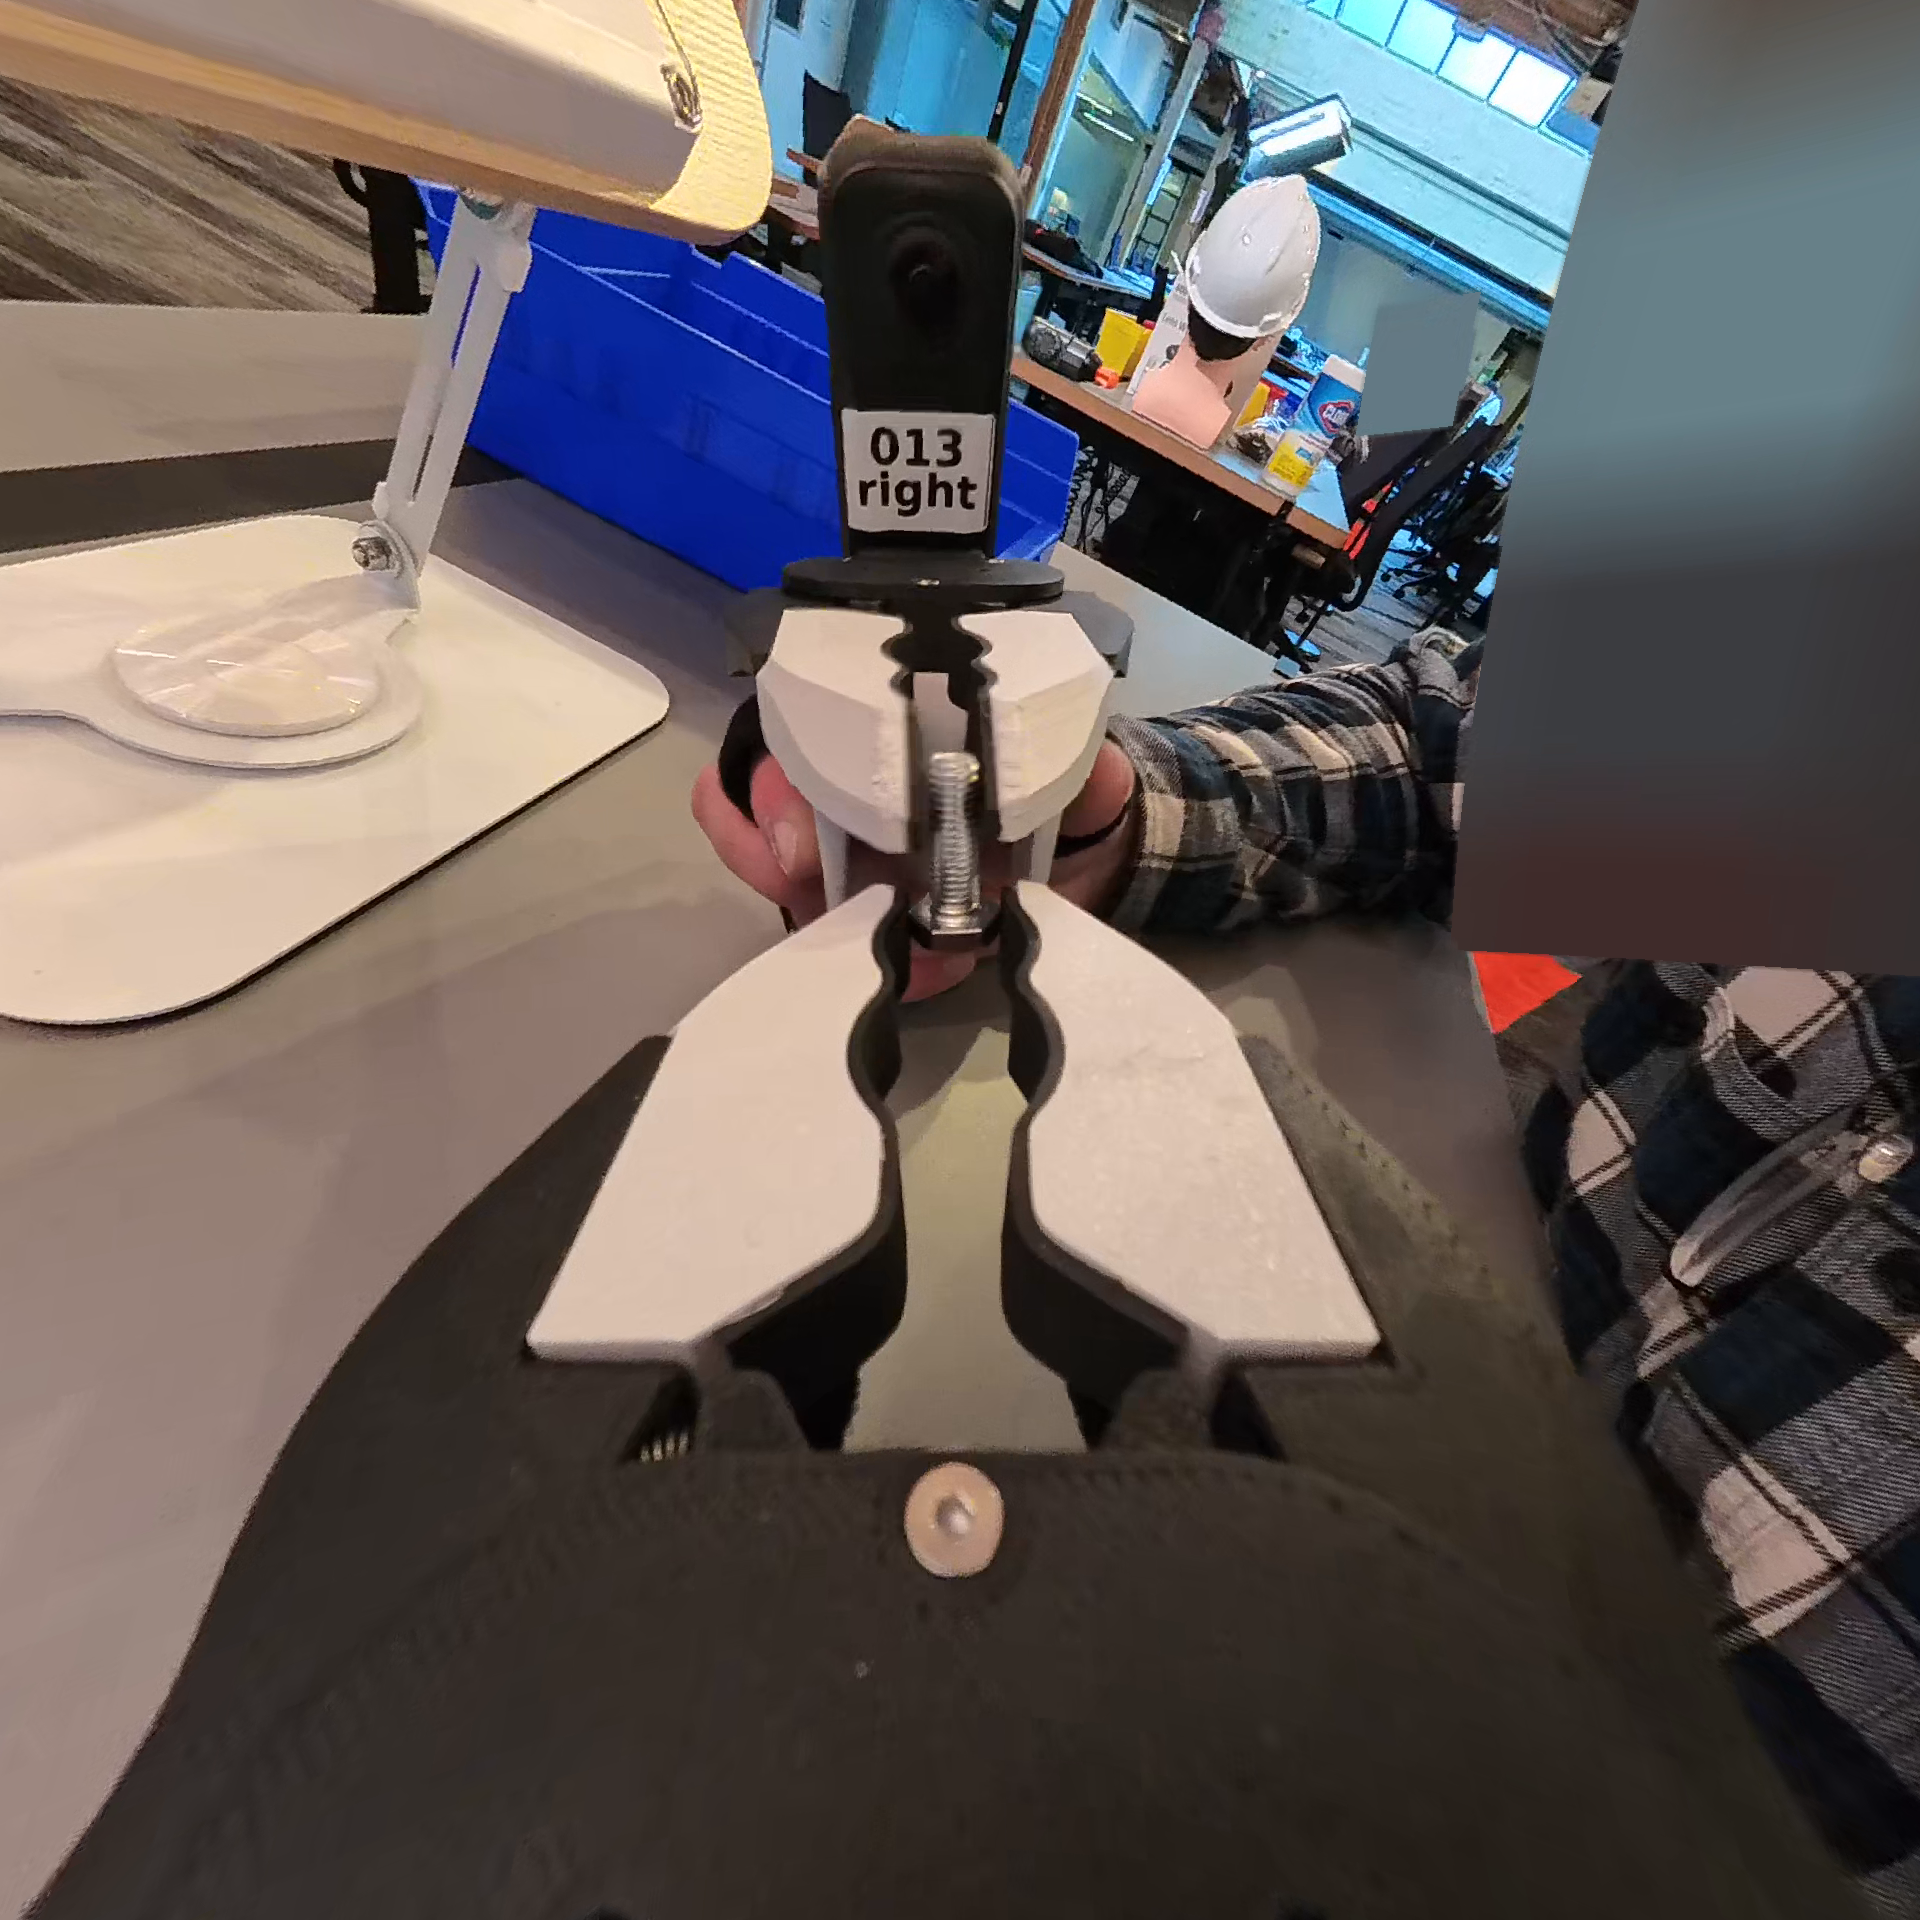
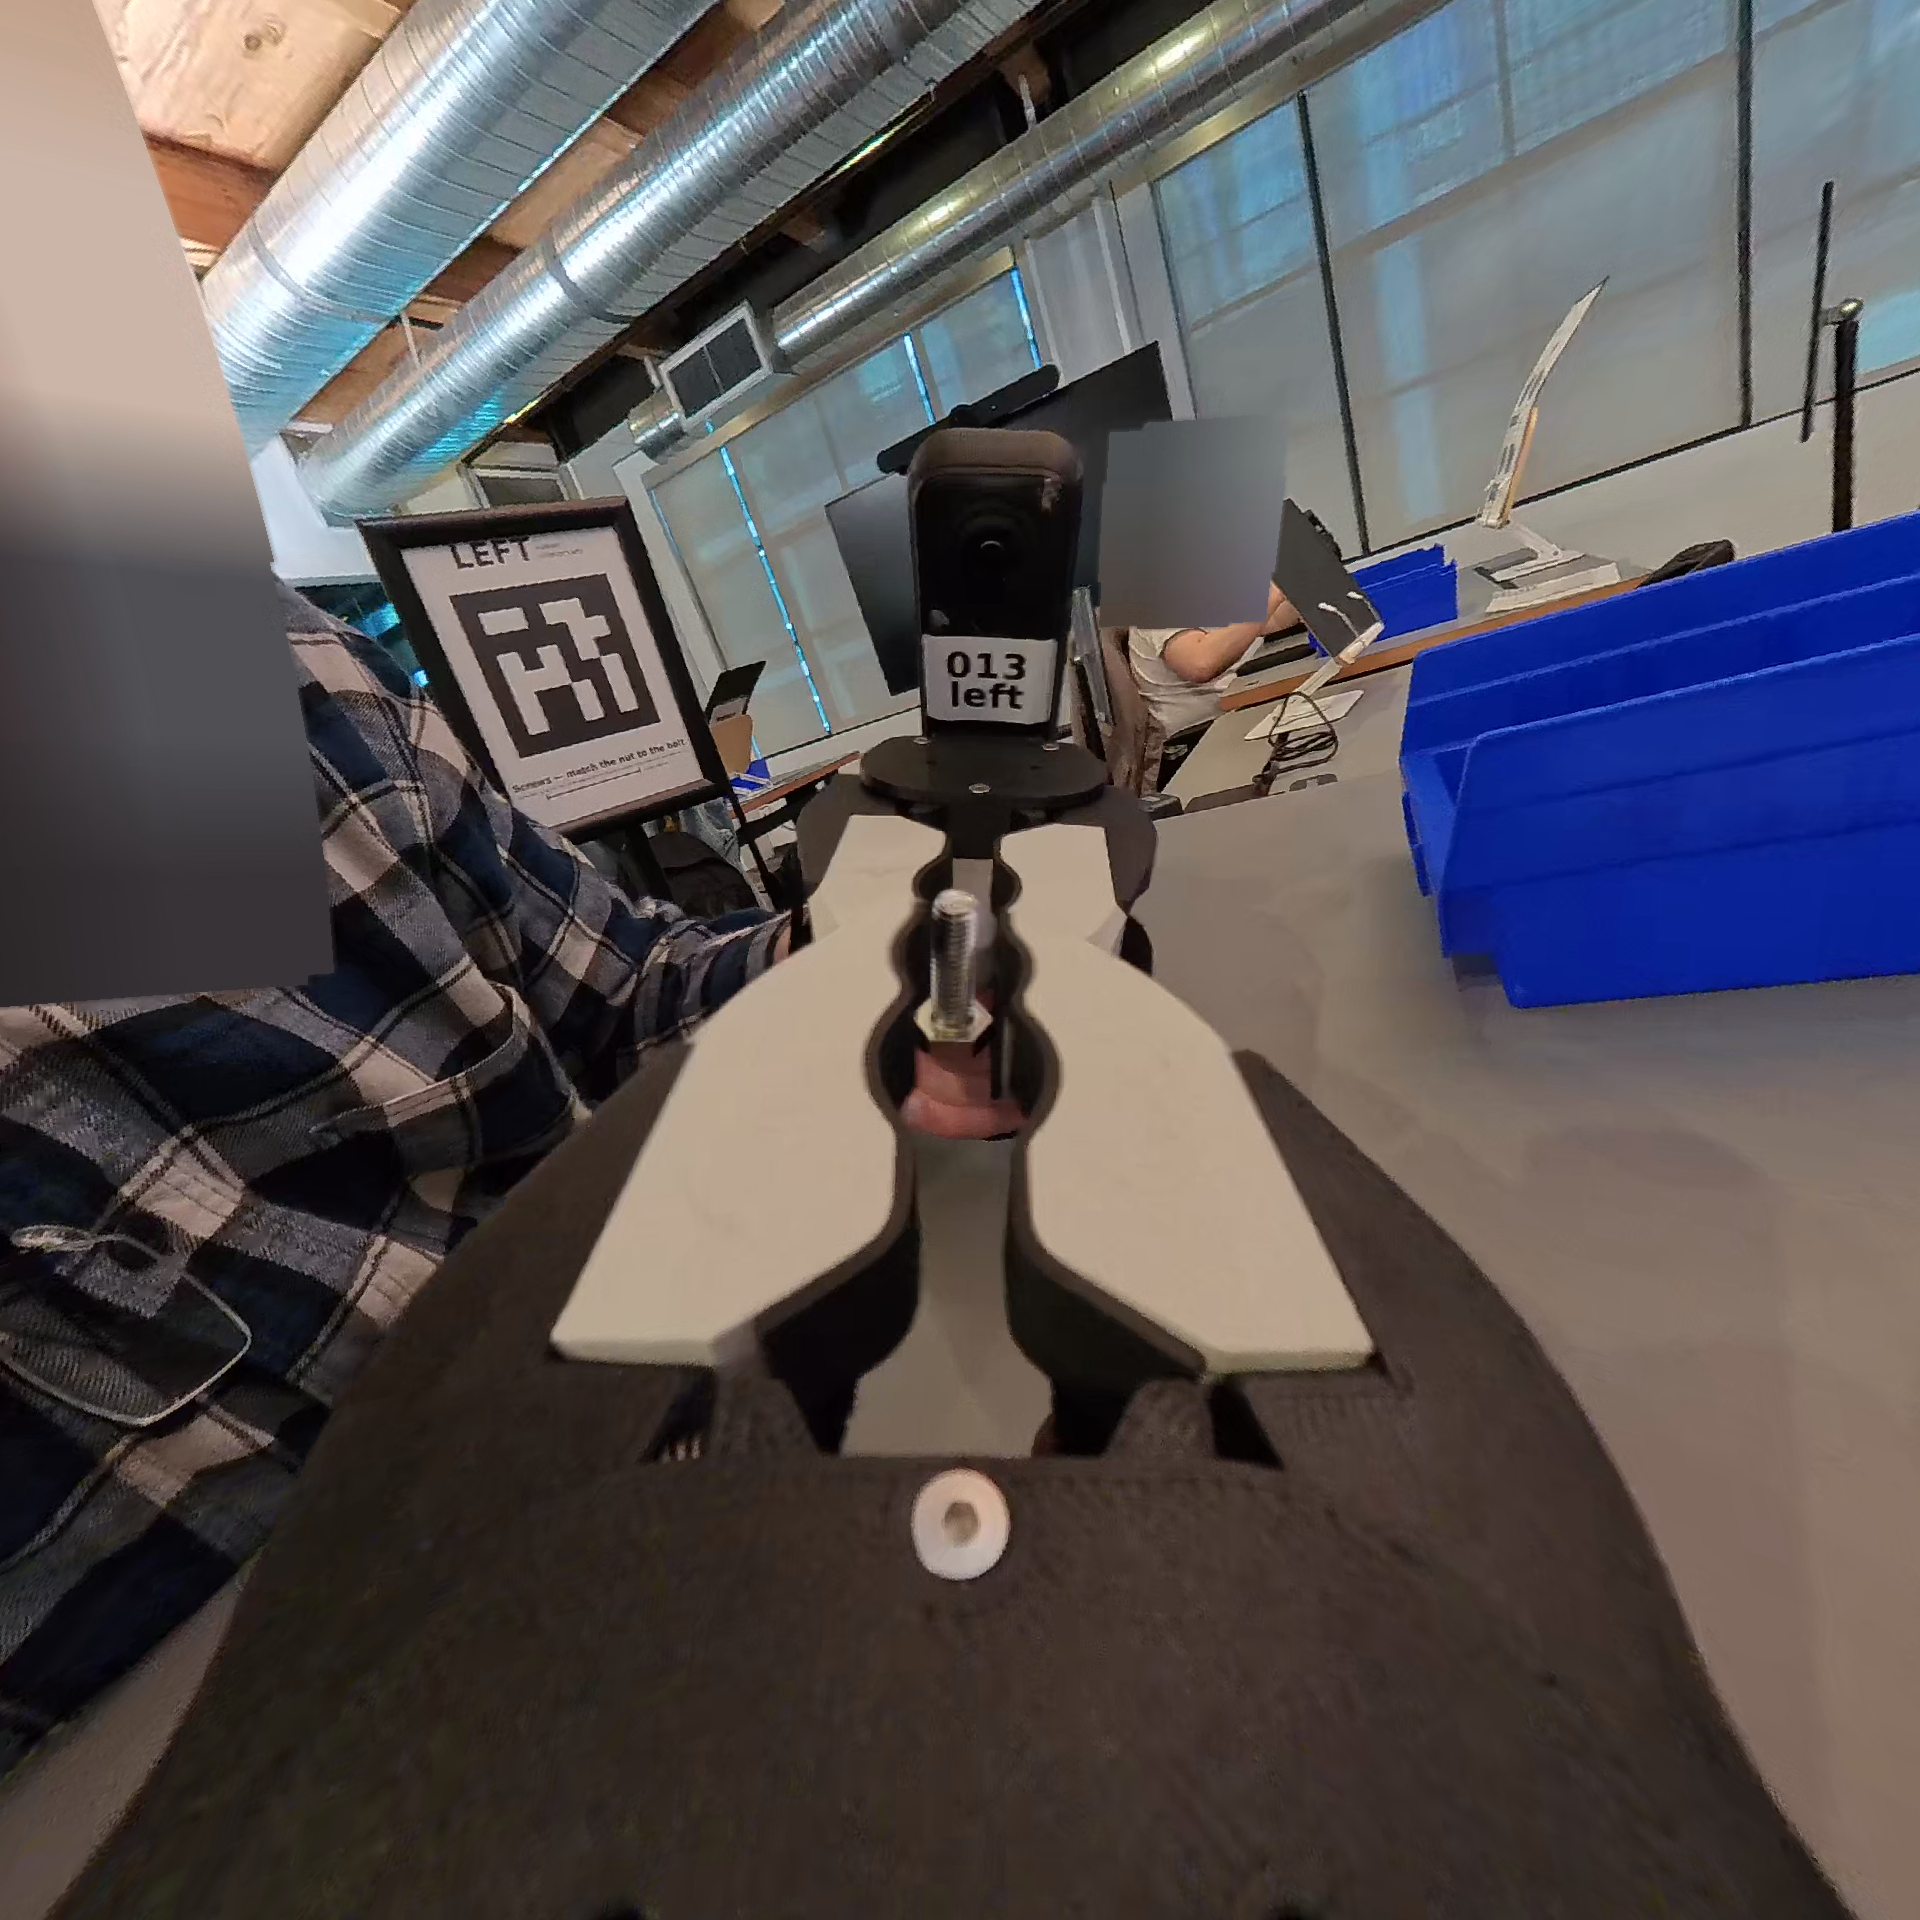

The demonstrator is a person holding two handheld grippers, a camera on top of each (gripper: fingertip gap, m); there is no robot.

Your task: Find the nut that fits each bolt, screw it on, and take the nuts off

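Where the two claws meet nose to nose above the grey surface (image 1: 364, 1143), the bolt (image 1: 954, 831) stands on end between them. Its long axis runs up and down, crosswise to both sets of fingers, with the threaded tip up and the nut (image 1: 951, 925) at its lower end.

Left of the bolt, a white stand base (image 1: 260, 831) lies on the surface with bare grey between them, and a blue bin (image 1: 644, 364) sits behind it.

At the bolt, the left claw (image 1: 951, 914) pinches the nut, a dark pad against each side. The right claw (image 1: 951, 821) stands narrowly parted around the upper threads, a dark sliver showing on either side.

Right of the bolt, a plaid sleeve (image 1: 1278, 810) lies close by, and beyond it the surface ends at its near corner.
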